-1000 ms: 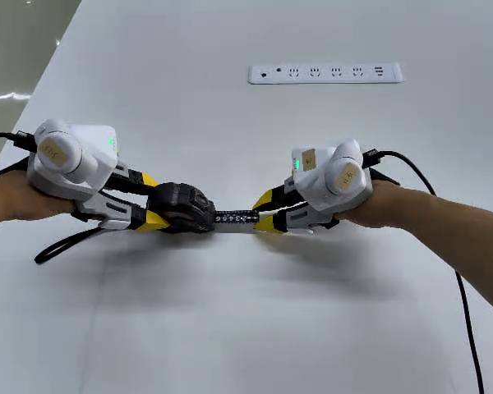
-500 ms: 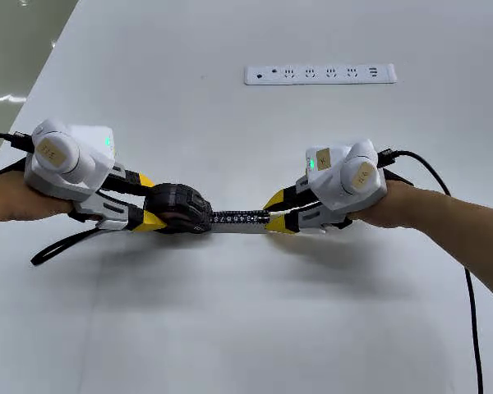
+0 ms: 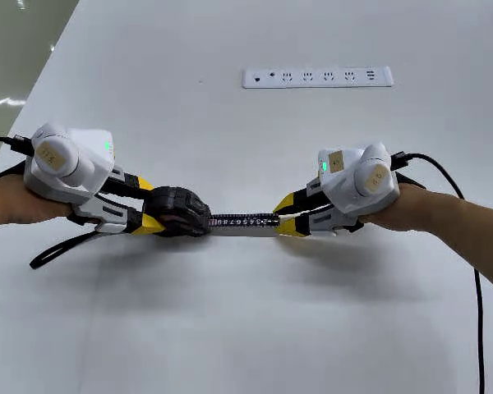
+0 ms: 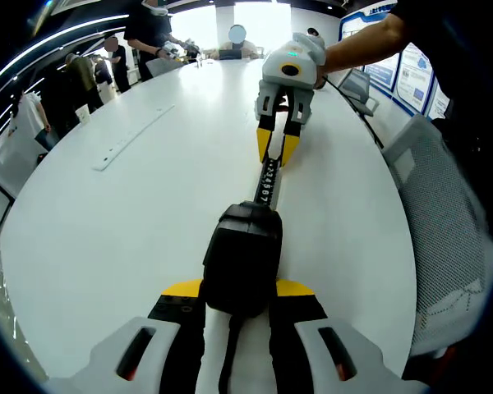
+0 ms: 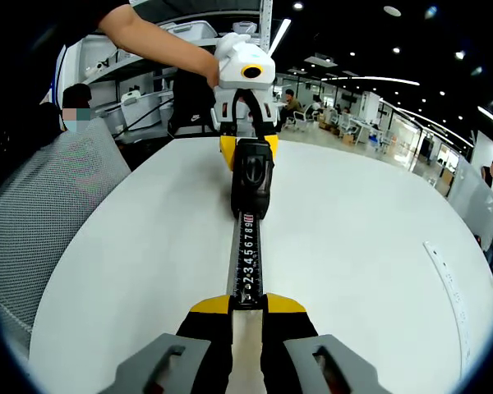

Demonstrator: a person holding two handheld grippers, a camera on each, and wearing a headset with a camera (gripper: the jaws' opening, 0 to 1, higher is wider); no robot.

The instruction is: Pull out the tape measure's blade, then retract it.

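Observation:
A black tape measure (image 3: 181, 211) rests low over the white table, clamped between the yellow-tipped jaws of my left gripper (image 3: 149, 202). The case (image 4: 242, 257) sits between those jaws in the left gripper view. Its blade (image 3: 242, 221), black with white numbers, runs out to the right. My right gripper (image 3: 287, 215) is shut on the blade's end. In the right gripper view the blade (image 5: 247, 265) stretches from my right gripper (image 5: 247, 307) straight to the case (image 5: 254, 178). A black wrist strap (image 3: 62, 246) trails from the case toward the left.
A white power strip (image 3: 316, 77) lies flat at the far side of the table. A black cable (image 3: 476, 287) runs from the right gripper along the person's arm. Office chairs (image 4: 444, 213) stand at the table's edge, and people stand in the background.
My right gripper has moved right with the blade's end, so more of the blade shows outside the case. The left gripper and case have stayed put.

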